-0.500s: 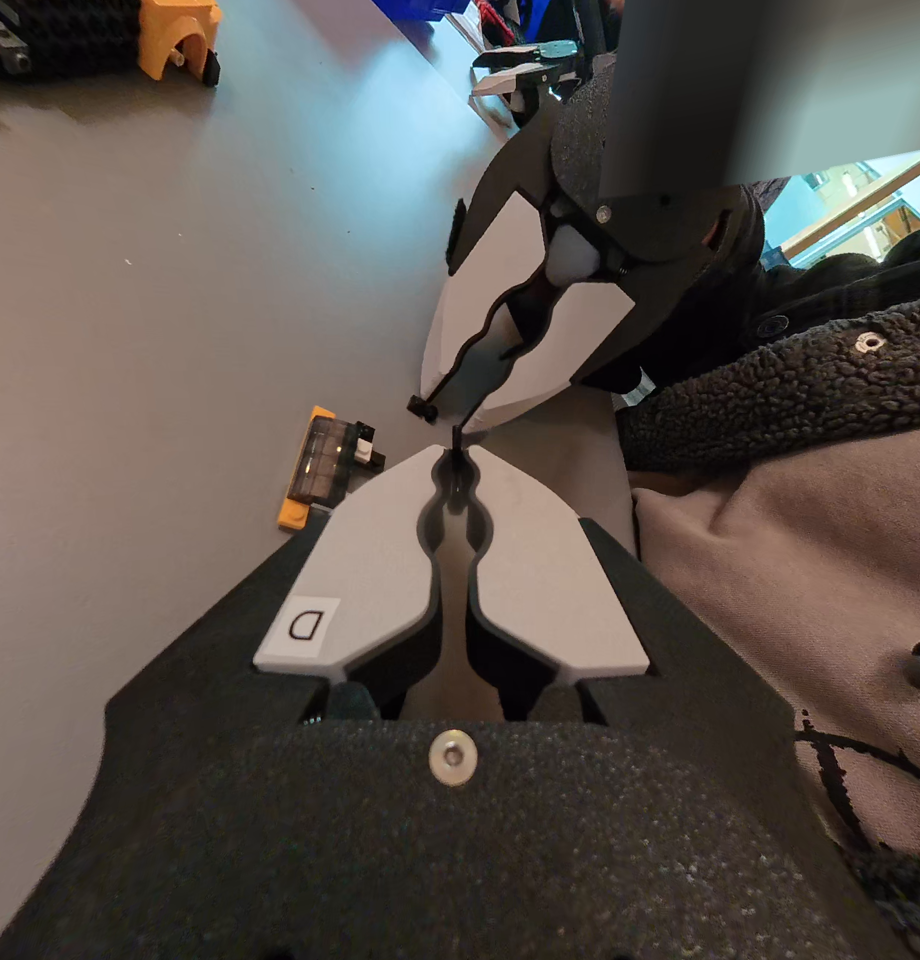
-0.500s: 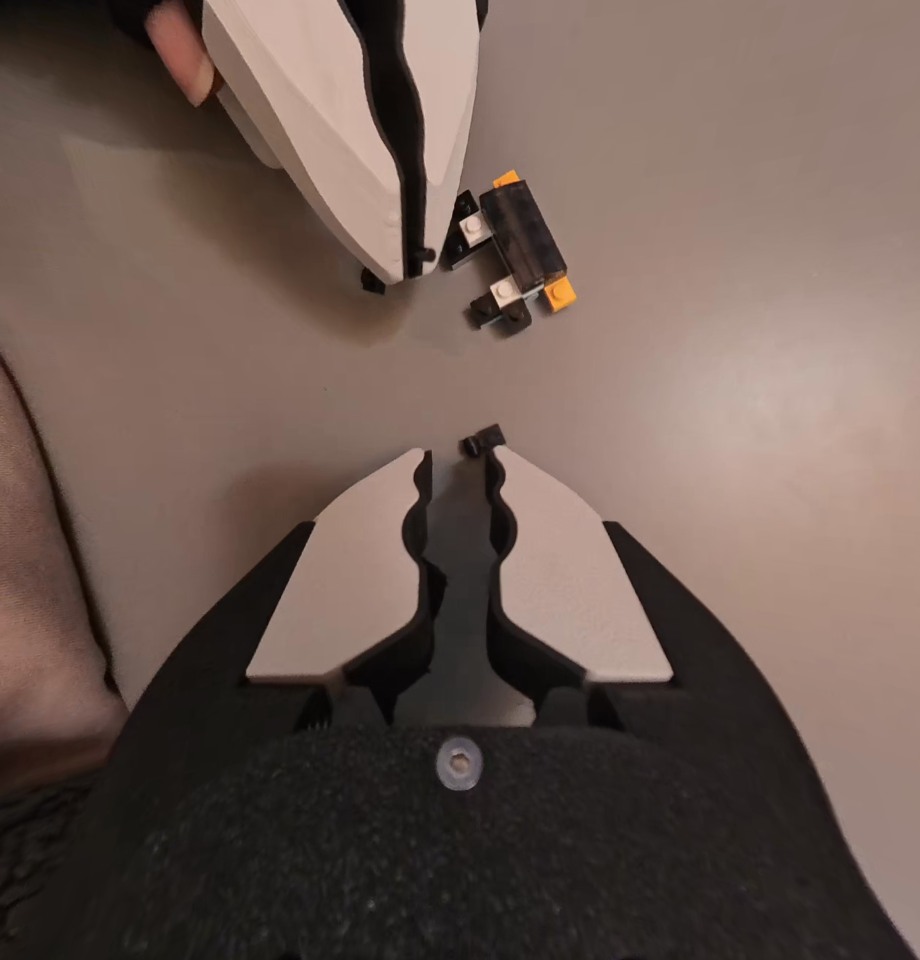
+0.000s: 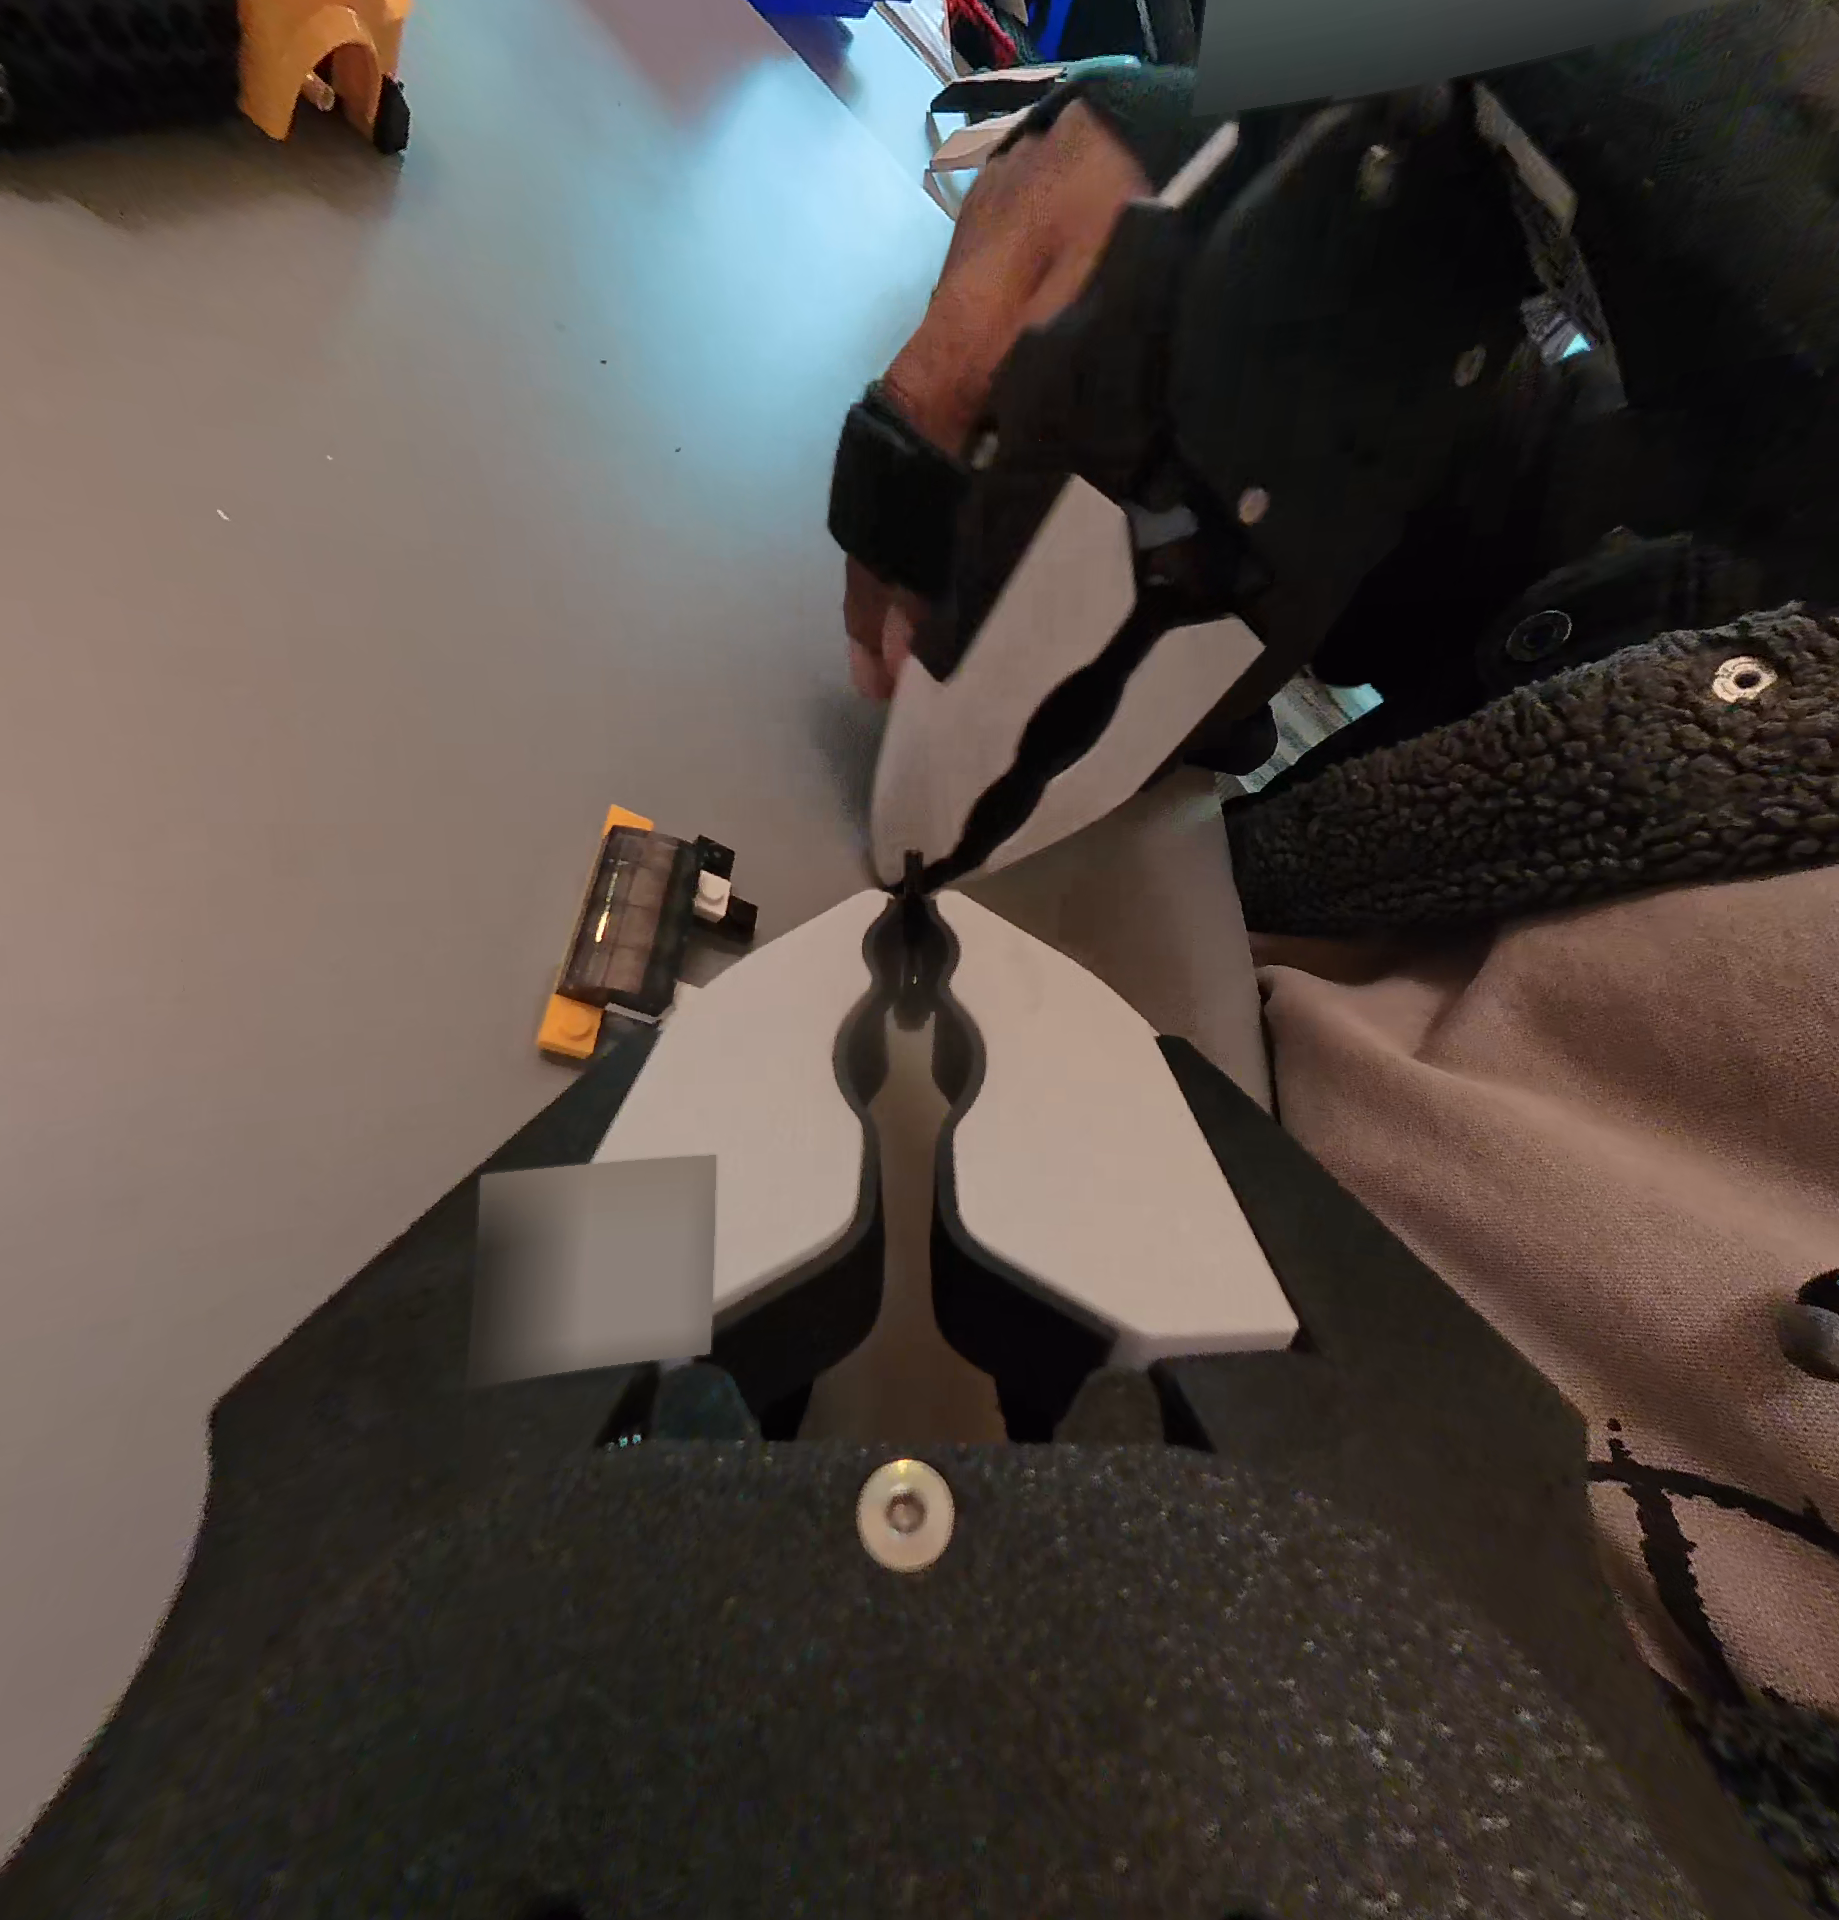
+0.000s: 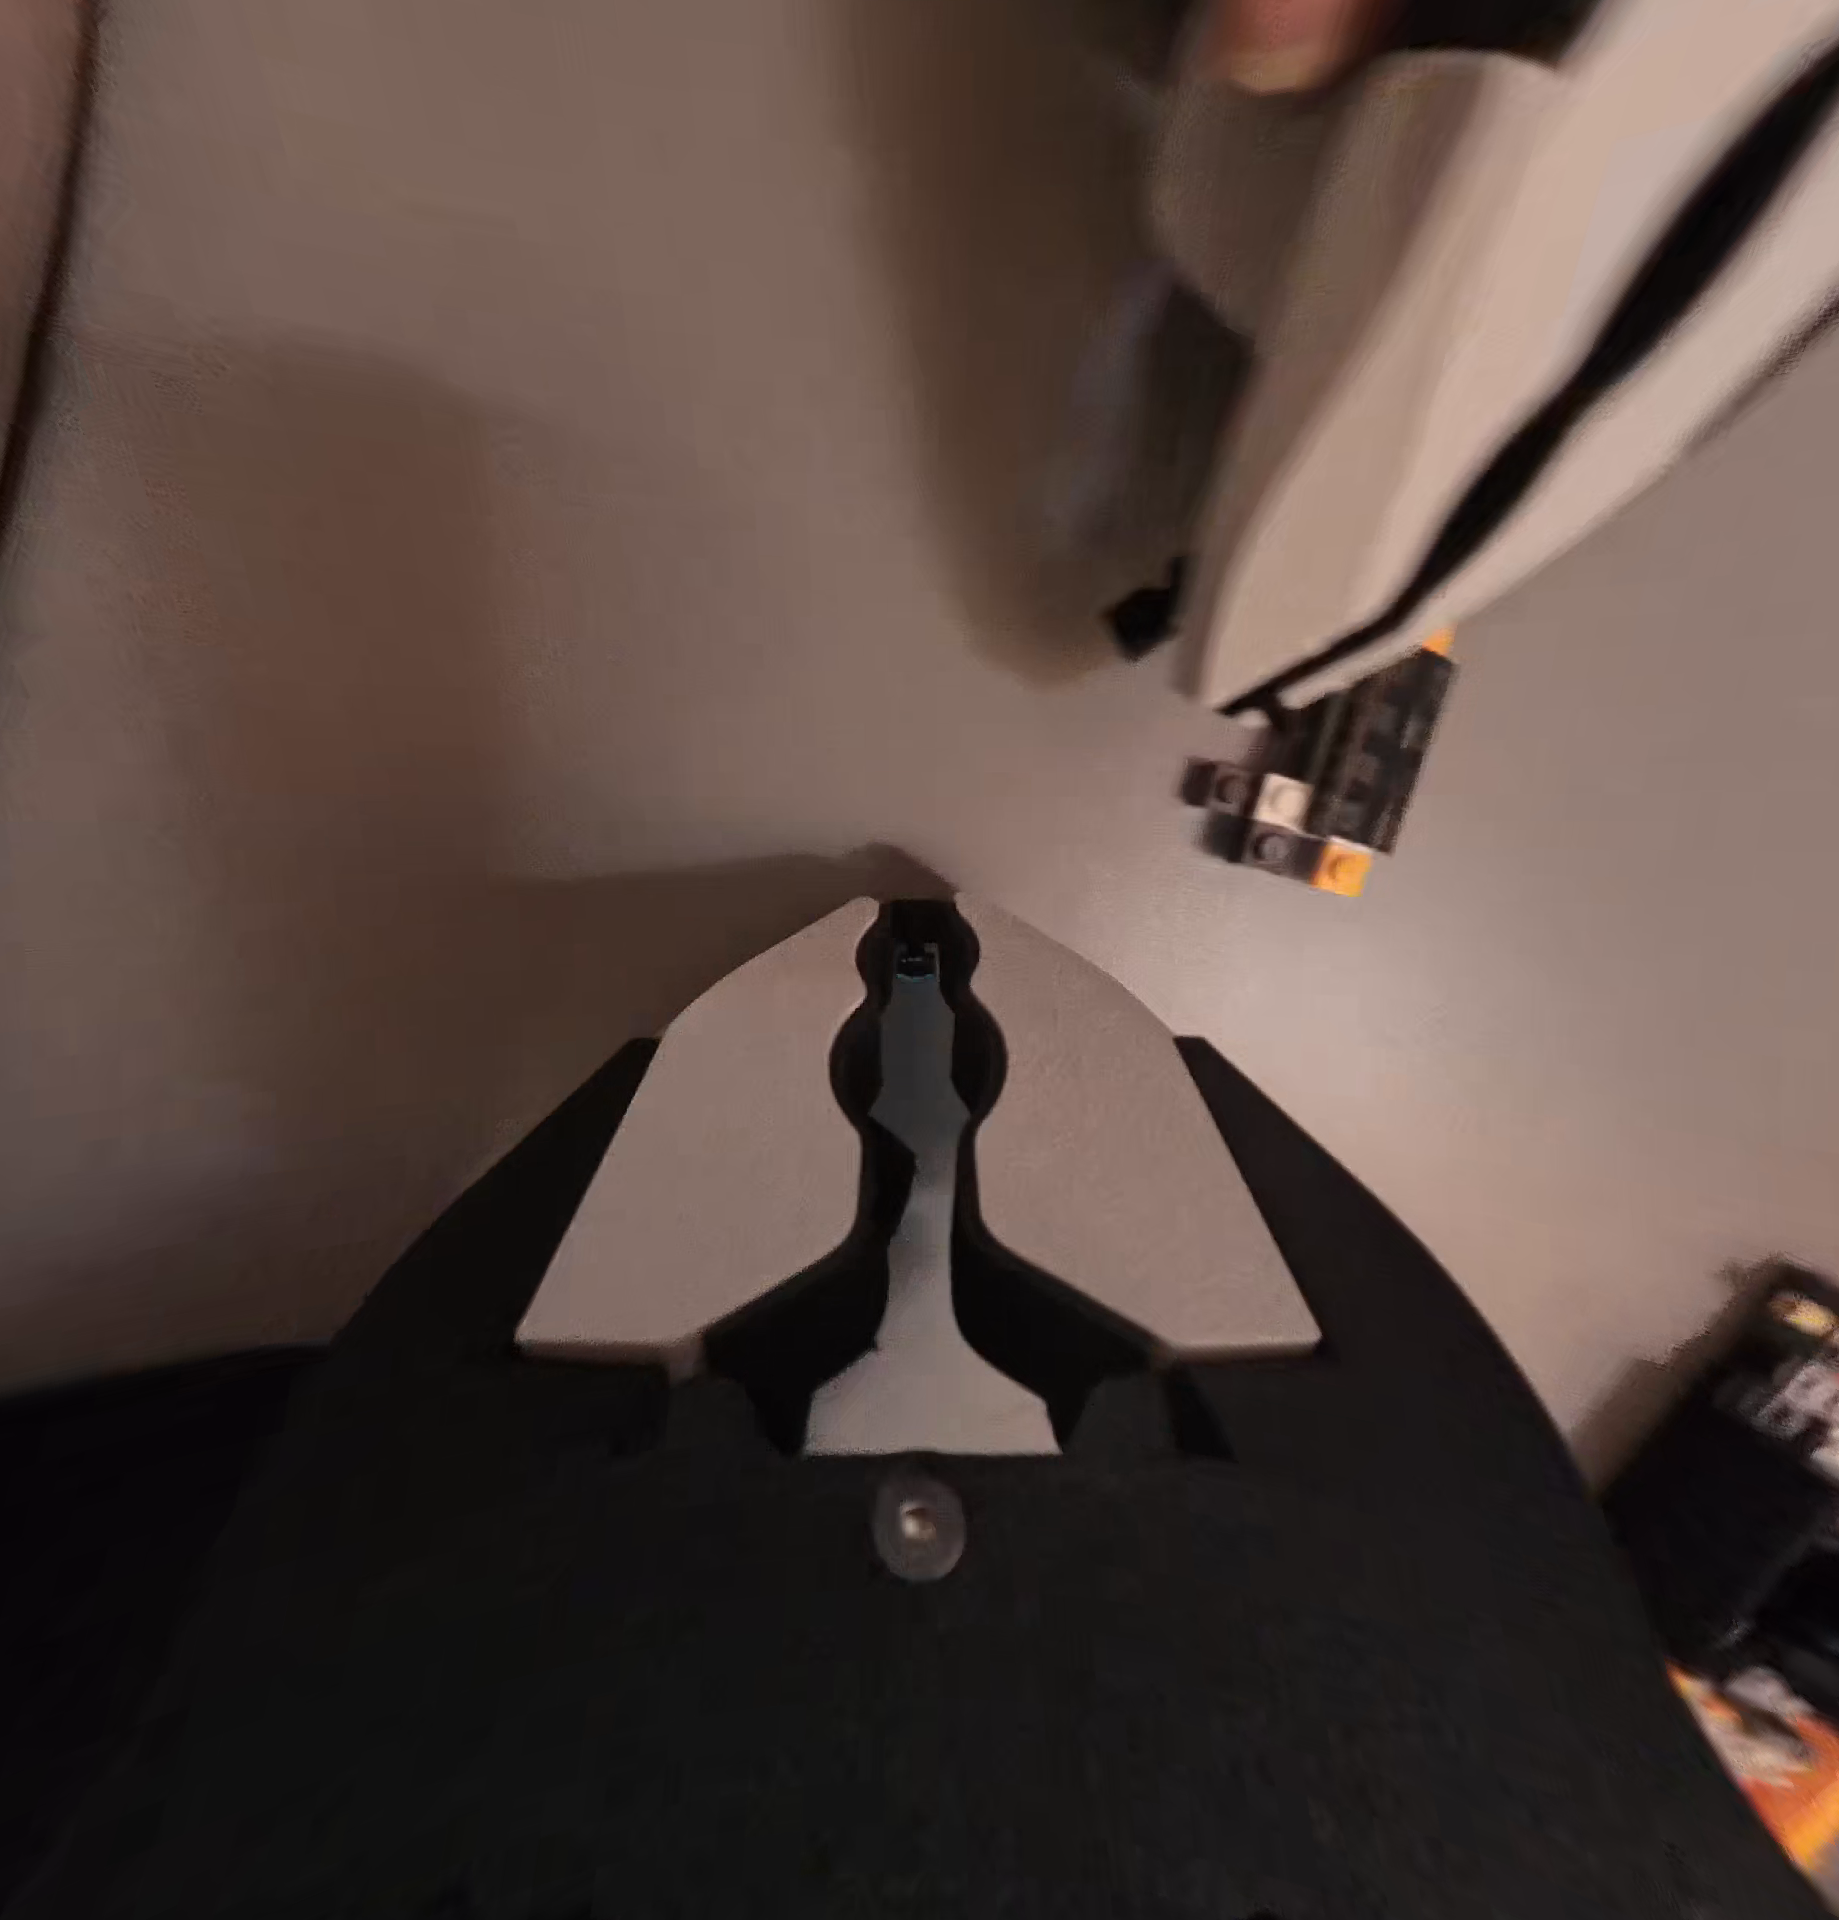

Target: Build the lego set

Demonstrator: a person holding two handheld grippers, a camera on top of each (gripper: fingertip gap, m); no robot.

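Observation:
A small lego assembly point(image 3: 632, 925), an orange plate with a dark see-through block and white and black bits, lies on the grey table point(image 3: 323, 623). It also shows in the right wrist view point(image 4: 1320, 795). My left gripper point(image 3: 910, 912) is shut on a thin black piece point(image 3: 910, 940) just right of the assembly. My right gripper point(image 4: 917, 914) is shut on a small black piece point(image 4: 915, 951) low over the table. In the left wrist view the right gripper point(image 3: 920, 871) sits tip to tip just beyond the left. The left gripper point(image 4: 1242, 698) looks blurred above the assembly. A loose black bit point(image 4: 1143, 615) lies beside it.
A person's hand point(image 3: 977, 291) holds the right gripper, and their grey top point(image 3: 1569, 1195) and dark fleece sleeve point(image 3: 1569, 758) fill the right side. An orange and black object point(image 3: 312, 62) lies at the far left. A dark box with printed pictures point(image 4: 1777, 1455) stands at lower right.
My right gripper was open with the small black piece at its tip; it has shut on that piece and moved left. The left gripper stayed shut.

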